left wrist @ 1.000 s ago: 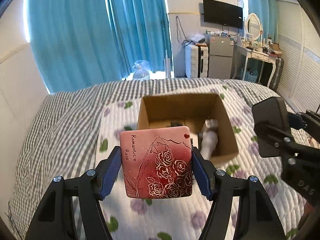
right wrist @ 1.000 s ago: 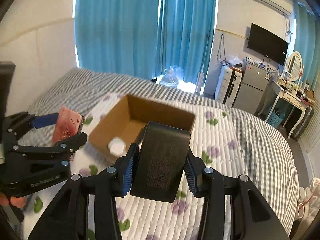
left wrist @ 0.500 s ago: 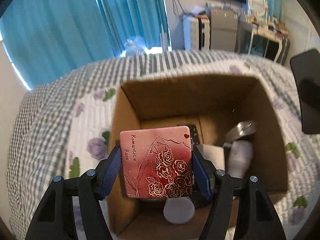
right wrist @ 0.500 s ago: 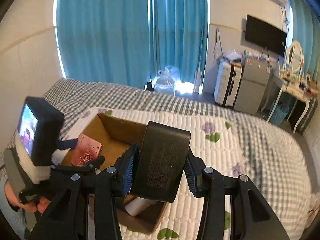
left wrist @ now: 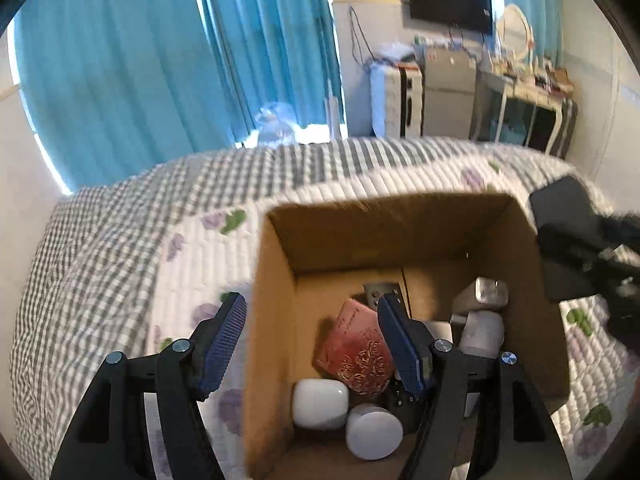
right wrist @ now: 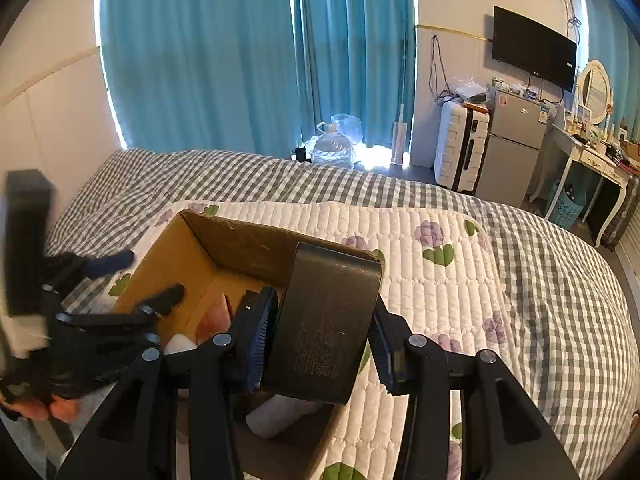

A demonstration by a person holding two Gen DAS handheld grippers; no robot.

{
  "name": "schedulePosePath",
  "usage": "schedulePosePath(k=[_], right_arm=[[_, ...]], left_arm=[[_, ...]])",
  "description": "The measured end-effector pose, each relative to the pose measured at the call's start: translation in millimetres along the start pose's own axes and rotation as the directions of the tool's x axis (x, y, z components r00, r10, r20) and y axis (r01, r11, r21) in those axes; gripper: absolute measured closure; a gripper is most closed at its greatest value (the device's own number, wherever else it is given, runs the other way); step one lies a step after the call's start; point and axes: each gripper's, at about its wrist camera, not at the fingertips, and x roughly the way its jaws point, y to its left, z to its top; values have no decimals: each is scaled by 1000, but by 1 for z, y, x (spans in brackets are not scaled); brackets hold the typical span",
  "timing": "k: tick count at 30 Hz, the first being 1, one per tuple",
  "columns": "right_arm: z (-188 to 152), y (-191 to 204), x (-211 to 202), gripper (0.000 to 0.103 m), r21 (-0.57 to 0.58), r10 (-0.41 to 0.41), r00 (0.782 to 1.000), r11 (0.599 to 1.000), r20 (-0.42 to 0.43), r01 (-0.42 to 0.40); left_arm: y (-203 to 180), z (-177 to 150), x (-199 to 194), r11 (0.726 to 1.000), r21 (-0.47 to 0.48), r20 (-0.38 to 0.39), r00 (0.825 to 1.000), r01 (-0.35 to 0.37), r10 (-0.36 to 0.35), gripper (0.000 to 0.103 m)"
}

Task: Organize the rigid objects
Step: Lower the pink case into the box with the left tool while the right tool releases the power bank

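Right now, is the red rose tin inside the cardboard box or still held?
Inside. The red rose tin lies tilted in the cardboard box; the left gripper is open and empty.

My right gripper (left wrist: 592, 256) blurs at the frame edge; the black block (right wrist: 324, 324) hides the box's (right wrist: 192, 248) near corner.

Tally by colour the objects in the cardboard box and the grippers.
Red: 1, rose case
White: 3, cube, round tub, bottle
Black: 1, black block in right gripper
Total: 5, leaving out dark half-hidden items in the box.
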Motion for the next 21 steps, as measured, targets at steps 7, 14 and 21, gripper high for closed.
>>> schedulePosePath(k=[7,14,21], right_arm=[[7,15,46,59,-36,-4,998,999,-68,2],[11,13,72,58,-2,-10,998,1000,-64,10],[11,8,9,58,-16,-49,999,999,-15,49]], left_arm=[[24,8,-8,999,-37,52,999,-7,8,32],[31,2,-7,997,-69,91,996,25,-19,32],[29,0,-54,996,-84,136,990,43,-31,32]])
